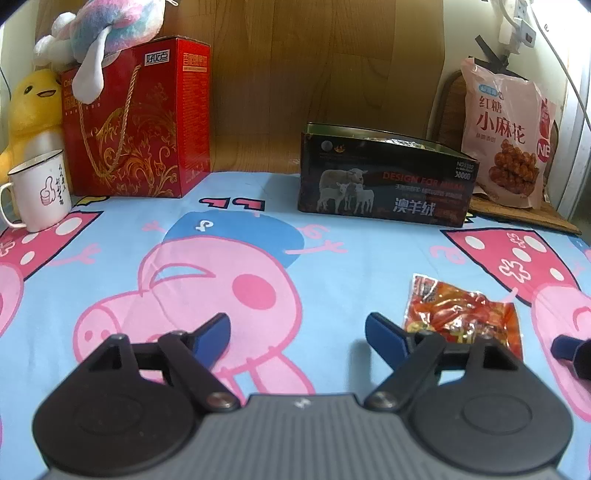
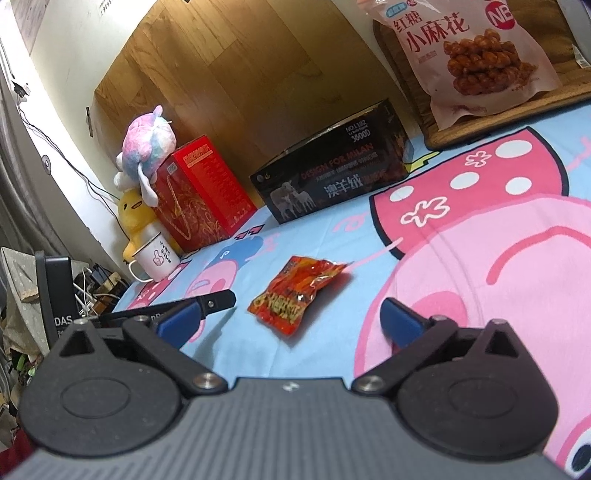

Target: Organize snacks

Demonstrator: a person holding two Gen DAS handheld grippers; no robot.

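A small red-orange snack packet (image 1: 460, 315) lies flat on the cartoon-pig cloth, just right of my left gripper (image 1: 297, 326), which is open and empty. In the right wrist view the same packet (image 2: 301, 291) lies just ahead of my right gripper (image 2: 308, 308), also open and empty. A black open-top box with sheep pictures (image 1: 386, 182) stands at the back; it also shows in the right wrist view (image 2: 340, 173). A large pink snack bag (image 1: 508, 134) leans at the back right, and shows in the right wrist view (image 2: 469, 55) too.
A red gift box (image 1: 138, 120) with plush toys (image 1: 99, 33) on and beside it stands back left. A white mug (image 1: 38, 190) stands in front of it. A brown mat (image 1: 524, 214) lies under the pink bag. The table's left edge drops to clutter (image 2: 55, 295).
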